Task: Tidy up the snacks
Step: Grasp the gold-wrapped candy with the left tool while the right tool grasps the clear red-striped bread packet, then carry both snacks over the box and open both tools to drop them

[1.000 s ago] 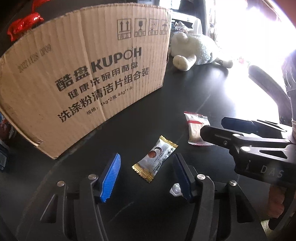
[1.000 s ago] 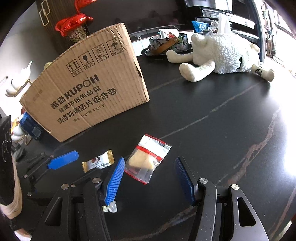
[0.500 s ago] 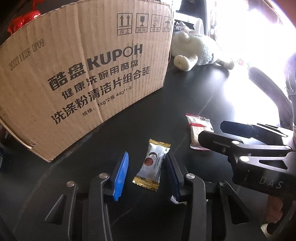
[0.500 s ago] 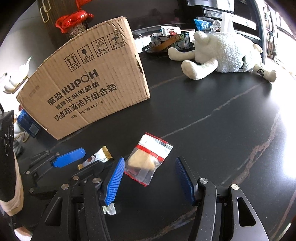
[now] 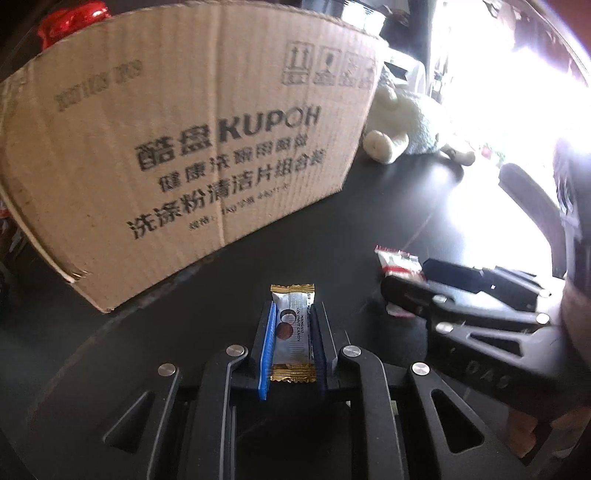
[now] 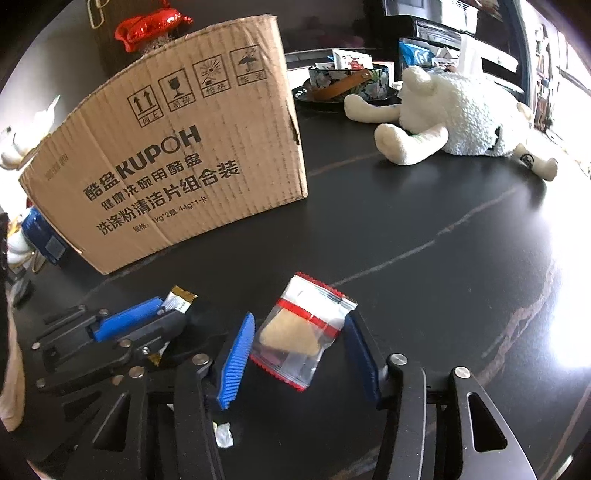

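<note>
Fingers of the left gripper [image 5: 292, 347] are clamped on the silver candy wrapper with gold ends [image 5: 293, 334], which stands lengthwise between the blue pads, its crimped ends sticking out in front and behind. That gripper tilts steeply down toward the black tabletop [image 6: 424, 229], and in the right wrist view it lies low at the left, its blue pad [image 6: 127, 321] beside the wrapper's gold tip [image 6: 180, 297]. A pale sleeve [image 6: 11, 369] shows at the left edge of that view.

Just to its right, the right gripper [image 6: 299, 356] also angles down at the table. Its jaws are closing around the clear packet with red trim [image 6: 304, 334], which holds a tan piece of snack and lies on the table between the pads. The right pad seems to meet the packet's corner; the left pad stands just apart from it. A scrap of clear wrapper [image 6: 223, 435] sits under the left finger.

Farther back, the KUPOH cardboard box [image 6: 177, 147] stands upright on the table, well beyond both snacks. To its right a white plush toy [image 6: 461, 118] lies on its side, with a patterned bowl [image 6: 351, 79] behind it. A red foil ornament [image 6: 147, 27] rises behind the box.
</note>
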Action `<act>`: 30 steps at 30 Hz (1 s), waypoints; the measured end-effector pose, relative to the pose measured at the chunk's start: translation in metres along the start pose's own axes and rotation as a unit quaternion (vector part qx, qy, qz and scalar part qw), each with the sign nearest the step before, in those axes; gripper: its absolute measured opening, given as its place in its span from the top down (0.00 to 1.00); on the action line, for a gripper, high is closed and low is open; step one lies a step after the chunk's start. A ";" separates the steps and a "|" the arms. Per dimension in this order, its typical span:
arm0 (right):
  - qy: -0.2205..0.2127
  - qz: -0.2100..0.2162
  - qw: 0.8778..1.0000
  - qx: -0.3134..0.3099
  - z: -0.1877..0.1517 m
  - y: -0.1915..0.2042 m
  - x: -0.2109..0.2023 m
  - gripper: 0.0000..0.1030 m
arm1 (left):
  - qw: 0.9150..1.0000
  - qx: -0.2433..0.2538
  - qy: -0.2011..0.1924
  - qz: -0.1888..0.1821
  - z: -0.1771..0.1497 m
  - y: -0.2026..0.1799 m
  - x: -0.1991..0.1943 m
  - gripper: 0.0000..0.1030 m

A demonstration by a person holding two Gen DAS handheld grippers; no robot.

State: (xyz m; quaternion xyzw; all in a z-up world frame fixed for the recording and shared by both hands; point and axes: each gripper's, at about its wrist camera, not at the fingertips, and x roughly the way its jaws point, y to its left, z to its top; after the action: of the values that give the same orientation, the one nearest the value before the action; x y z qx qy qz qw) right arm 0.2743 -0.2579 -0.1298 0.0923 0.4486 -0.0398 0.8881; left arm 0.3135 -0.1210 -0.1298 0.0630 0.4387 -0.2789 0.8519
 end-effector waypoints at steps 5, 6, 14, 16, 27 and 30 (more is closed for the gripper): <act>-0.005 -0.014 0.999 -0.029 -0.002 0.012 -0.001 0.56 | 1.000 -0.016 -0.004 0.000 0.001 0.004 -0.005 0.81; -0.005 -0.016 0.999 -0.034 -0.002 0.014 -0.002 0.57 | 1.000 -0.019 -0.004 0.001 0.001 0.004 -0.006 0.81; -0.012 -0.009 0.999 -0.040 -0.003 0.015 -0.003 0.64 | 0.999 -0.036 -0.012 0.010 0.002 0.006 -0.017 0.81; -0.014 -0.005 0.999 -0.036 -0.002 0.013 -0.005 0.64 | 0.999 -0.040 -0.014 0.013 0.002 0.006 -0.021 0.81; -0.053 0.024 0.998 -0.035 0.009 0.016 -0.041 0.64 | 0.997 -0.045 -0.047 0.034 0.010 -0.001 -0.064 0.81; -0.053 0.050 0.997 -0.034 0.014 0.019 -0.053 0.64 | 0.996 -0.047 -0.060 0.042 0.013 0.000 -0.081 0.81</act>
State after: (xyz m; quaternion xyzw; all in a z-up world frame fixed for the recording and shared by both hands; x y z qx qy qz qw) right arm 0.2570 -0.2425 -0.0766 0.0818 0.3971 0.0153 0.9140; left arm 0.2855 -0.0921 -0.0587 0.0248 0.3959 -0.2250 0.8900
